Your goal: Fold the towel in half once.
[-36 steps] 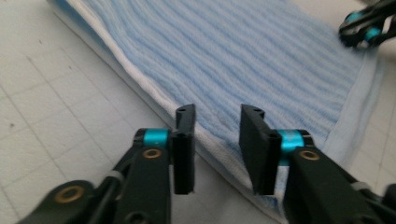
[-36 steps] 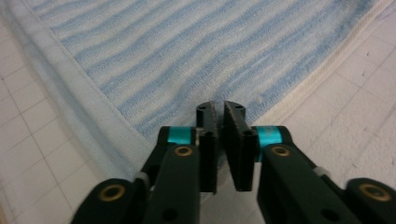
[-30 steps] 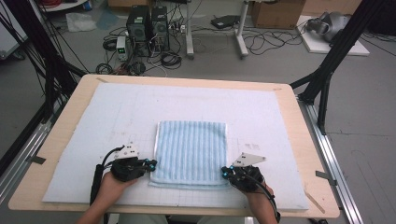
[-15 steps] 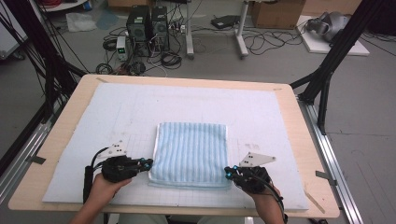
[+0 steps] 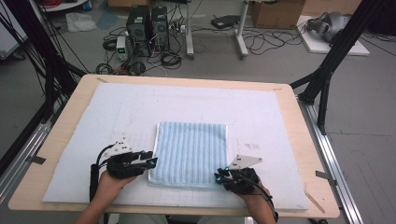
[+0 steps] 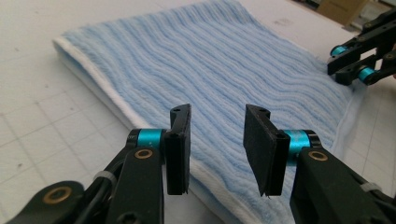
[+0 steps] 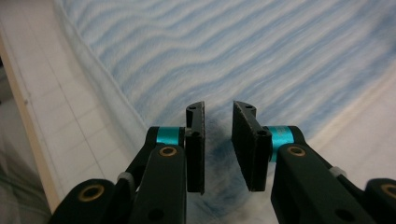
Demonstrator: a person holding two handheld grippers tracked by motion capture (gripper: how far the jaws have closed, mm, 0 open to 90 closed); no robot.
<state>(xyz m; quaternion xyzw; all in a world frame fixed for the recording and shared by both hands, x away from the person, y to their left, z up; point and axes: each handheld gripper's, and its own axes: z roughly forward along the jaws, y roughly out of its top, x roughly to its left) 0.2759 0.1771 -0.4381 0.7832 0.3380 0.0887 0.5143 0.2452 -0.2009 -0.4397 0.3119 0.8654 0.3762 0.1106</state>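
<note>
A folded blue striped towel (image 5: pixel 190 154) lies flat on the white mat (image 5: pixel 116 112) that covers the surface, directly between the two tongs and a little ahead of them. The left tongs (image 5: pixel 150 159) are held just beside the towel's near left corner, pointing across toward it; the right tongs (image 5: pixel 218 176) are placed at its near right corner, pointing inward as well. Both sit close to the towel, so neither hand is clearly nearer.

In the left gripper view, the left tongs (image 6: pixel 217 140) are seen to have just been opening: the jaws stand moderately apart, with the towel's white hem (image 6: pixel 205 179) below the gap and nothing pinched between them. In the right gripper view, the right tongs (image 7: pixel 218 140) have also just been opening, though only to a narrow gap; blue cloth (image 7: pixel 261 56) is seen under and beyond the jaws, and no fold is gripped.

The towel's stripes run away from the person, and its near edge runs from one pair of tongs to the other. The towel looks slightly longer across than deep, though this is hard to judge. It is judged that the coming move turns on this near edge: each pair of tongs is lined up with one end of it, so a grasp at the two near corners would be reached by a short inward approach from either side.
</note>
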